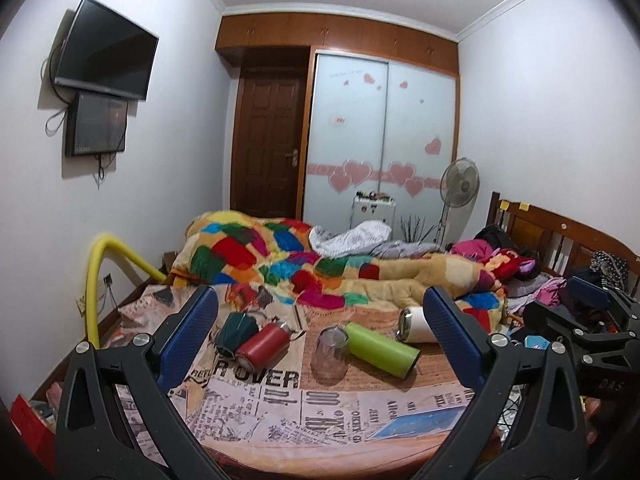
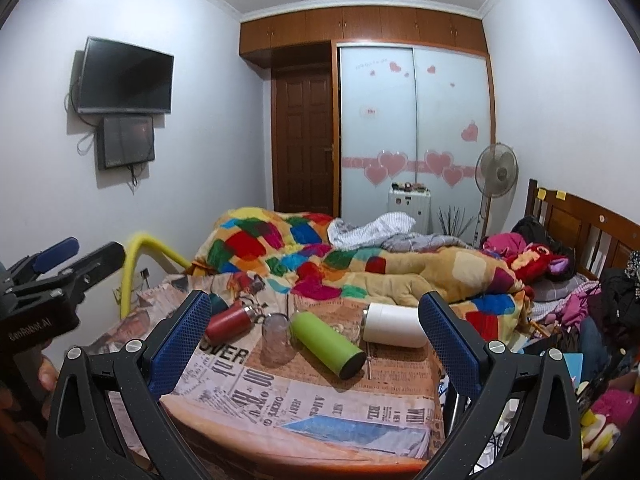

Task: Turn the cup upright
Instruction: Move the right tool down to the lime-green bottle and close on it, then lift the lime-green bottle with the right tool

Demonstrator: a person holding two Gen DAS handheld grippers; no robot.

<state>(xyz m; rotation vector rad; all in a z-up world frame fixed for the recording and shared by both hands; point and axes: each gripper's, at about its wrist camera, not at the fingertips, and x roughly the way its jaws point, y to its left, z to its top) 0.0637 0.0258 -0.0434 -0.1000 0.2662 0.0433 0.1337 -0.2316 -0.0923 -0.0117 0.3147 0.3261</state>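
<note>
Both hand-held grippers, left hand-held gripper (image 1: pixel 320 332) and right hand-held gripper (image 2: pixel 314 338), wide-jawed above table (image 2: pixel 360 408).

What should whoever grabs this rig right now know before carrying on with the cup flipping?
Left claw: open, empty, held back from the table.
Right claw: open, empty, also held back.
On the newspaper-print table: clear glass cup standing mouth-down; green bottle, red bottle, white tumbler and dark green cup all lying on their sides.
Done: nothing appears upright yet.
Left: grasp and stand up a cup; the glass cup is nearest centre, probably the easiest start.
</note>
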